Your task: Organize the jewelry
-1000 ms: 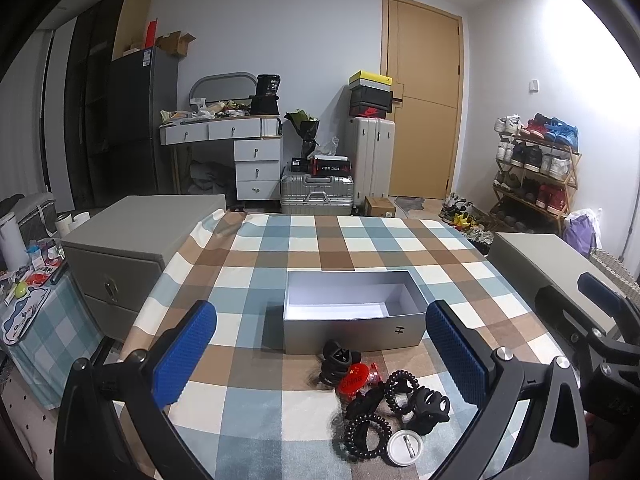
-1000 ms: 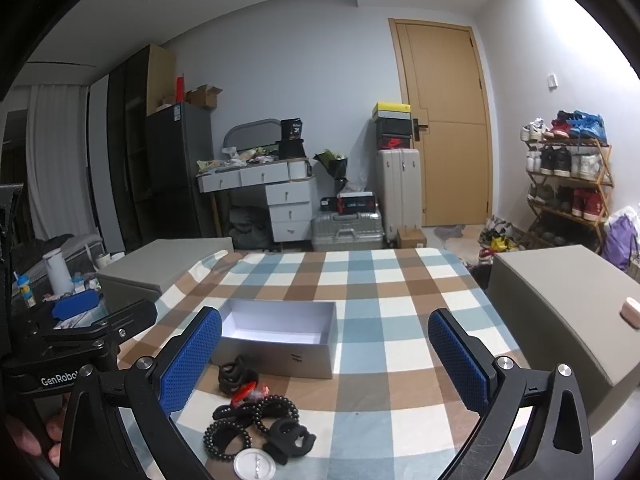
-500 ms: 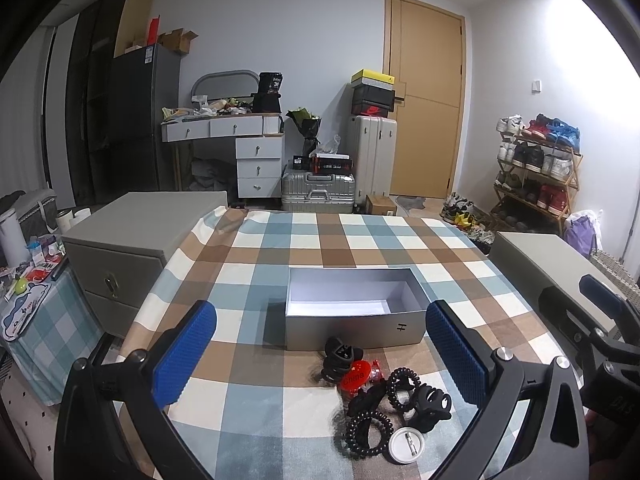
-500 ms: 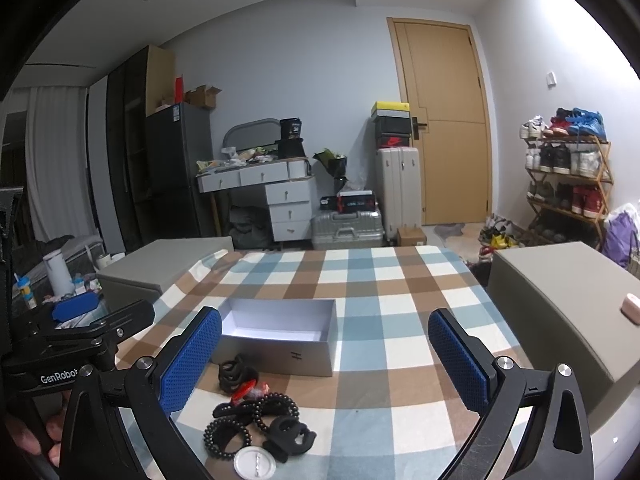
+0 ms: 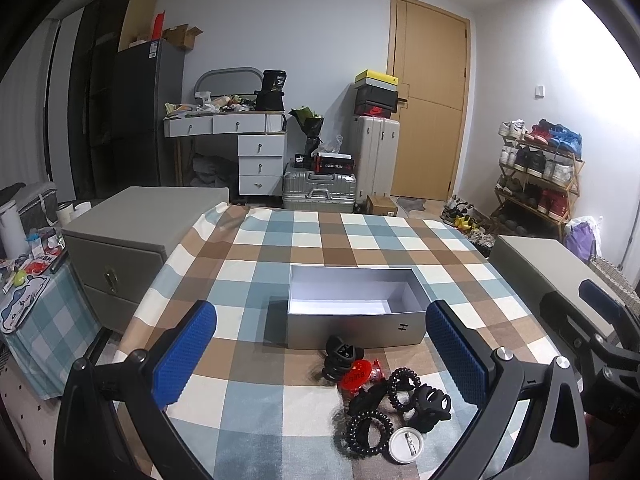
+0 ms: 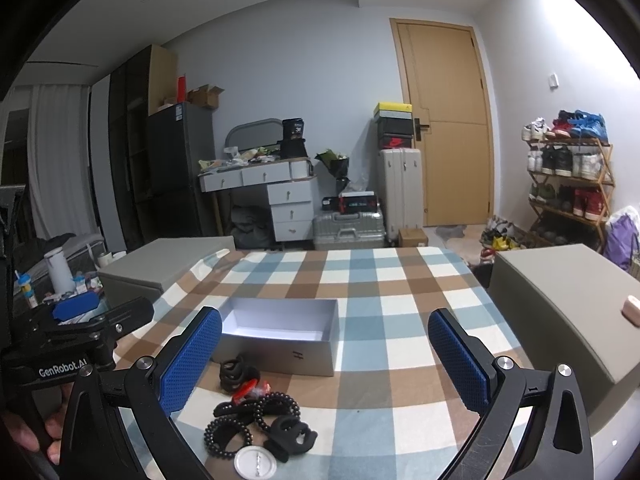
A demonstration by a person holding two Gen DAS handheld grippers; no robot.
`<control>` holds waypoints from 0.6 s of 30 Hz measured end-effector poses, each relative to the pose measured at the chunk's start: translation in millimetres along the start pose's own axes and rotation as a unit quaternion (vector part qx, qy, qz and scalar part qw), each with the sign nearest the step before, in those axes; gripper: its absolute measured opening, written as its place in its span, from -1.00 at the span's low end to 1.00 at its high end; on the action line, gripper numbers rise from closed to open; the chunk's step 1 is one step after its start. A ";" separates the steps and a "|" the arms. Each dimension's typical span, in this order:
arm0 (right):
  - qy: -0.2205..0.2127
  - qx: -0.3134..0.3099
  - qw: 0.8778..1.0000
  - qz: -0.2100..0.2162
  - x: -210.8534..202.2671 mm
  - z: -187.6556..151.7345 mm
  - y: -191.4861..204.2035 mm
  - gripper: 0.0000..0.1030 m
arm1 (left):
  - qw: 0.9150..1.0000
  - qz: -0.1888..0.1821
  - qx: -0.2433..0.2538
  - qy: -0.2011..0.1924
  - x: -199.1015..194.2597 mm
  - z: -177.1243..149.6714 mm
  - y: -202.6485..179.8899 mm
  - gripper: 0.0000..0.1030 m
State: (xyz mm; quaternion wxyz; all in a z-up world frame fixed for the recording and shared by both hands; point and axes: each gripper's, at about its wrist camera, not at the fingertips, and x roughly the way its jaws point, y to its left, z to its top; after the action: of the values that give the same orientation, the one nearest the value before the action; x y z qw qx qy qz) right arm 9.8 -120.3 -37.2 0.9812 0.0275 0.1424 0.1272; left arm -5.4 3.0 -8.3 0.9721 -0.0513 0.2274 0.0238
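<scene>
An open grey box (image 5: 354, 312) with a white inside stands on the checked tablecloth; it also shows in the right wrist view (image 6: 280, 334). In front of it lies a heap of accessories: black hair claws (image 5: 339, 354), a red clip (image 5: 358, 375), black coil hair ties (image 5: 366, 426) and a white round badge (image 5: 405, 446). The heap also shows in the right wrist view (image 6: 256, 416). My left gripper (image 5: 320, 356) is open and empty above the heap. My right gripper (image 6: 325, 364) is open and empty, right of the heap.
Grey cabinets stand at the table's left (image 5: 132, 232) and right (image 6: 560, 300). A small pink thing (image 6: 631, 310) lies on the right cabinet. Suitcases, a desk, a door and a shoe rack (image 5: 536, 176) are behind.
Both views have shifted only slightly; the box and heap sit a little higher in the left wrist view. Both grippers stay open and empty.
</scene>
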 end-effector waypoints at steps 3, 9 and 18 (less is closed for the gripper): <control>-0.001 0.000 1.000 0.001 -0.5 -1.3 0.4 1.00 | 1.000 0.000 0.001 0.000 -1.2 -0.4 2.0 0.98; -0.001 0.000 1.000 0.000 -0.7 -1.2 0.7 1.00 | 1.000 0.000 0.005 0.003 -1.3 0.0 1.5 0.98; 0.000 0.000 1.000 0.009 -1.7 -2.5 1.6 1.00 | 1.000 0.002 0.006 0.003 -0.1 -0.5 1.5 0.98</control>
State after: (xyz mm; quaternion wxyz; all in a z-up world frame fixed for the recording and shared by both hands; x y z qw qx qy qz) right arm 7.2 -119.1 -39.1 0.9800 0.0290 0.1424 0.1363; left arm -5.8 4.4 -8.8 0.9716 -0.0451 0.2310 0.0242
